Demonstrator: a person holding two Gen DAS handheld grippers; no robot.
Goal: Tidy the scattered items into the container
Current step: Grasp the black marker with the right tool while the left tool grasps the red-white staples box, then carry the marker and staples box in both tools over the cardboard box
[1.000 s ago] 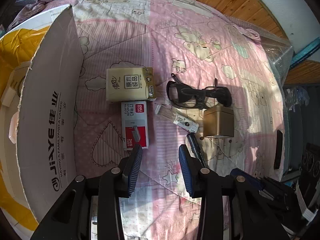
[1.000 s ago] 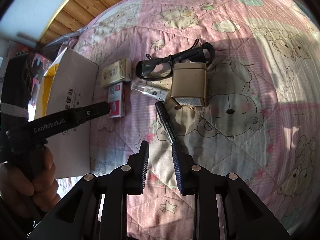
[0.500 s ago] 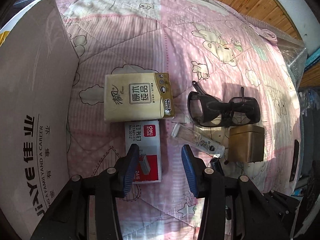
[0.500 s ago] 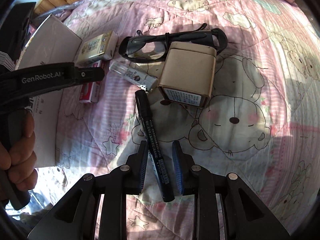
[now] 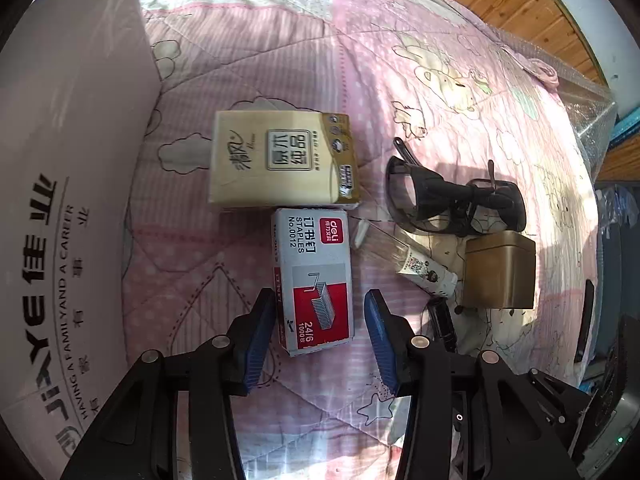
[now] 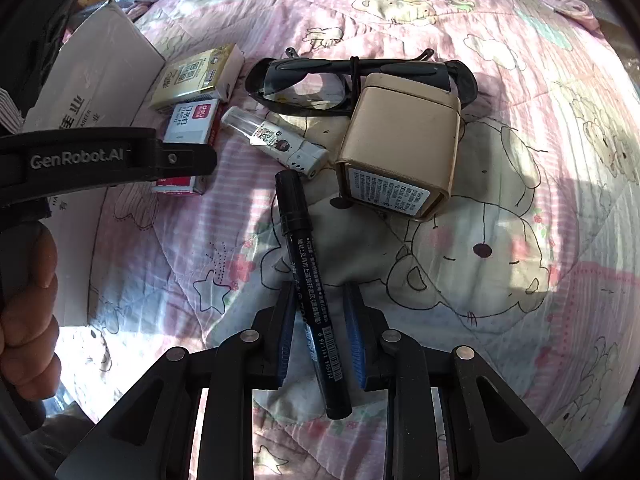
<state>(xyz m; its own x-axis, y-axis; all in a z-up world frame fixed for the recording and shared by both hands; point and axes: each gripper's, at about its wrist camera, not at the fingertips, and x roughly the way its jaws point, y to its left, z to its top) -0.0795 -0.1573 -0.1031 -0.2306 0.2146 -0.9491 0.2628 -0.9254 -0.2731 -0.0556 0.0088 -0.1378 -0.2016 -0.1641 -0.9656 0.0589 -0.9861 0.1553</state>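
my left tongs [image 5: 320, 332] sit open astride the staples box [image 5: 314, 280] and my right tongs [image 6: 320, 332] open astride the black marker [image 6: 308, 280], neither gripped yet, both lying on the bed quilt [image 6: 520, 300] beside the cardboard box [image 5: 72, 200] for quick drops.

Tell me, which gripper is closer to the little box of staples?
Left. The left gripper straddles the staples box, fingers open either side. The right gripper sits apart, around the black marker.
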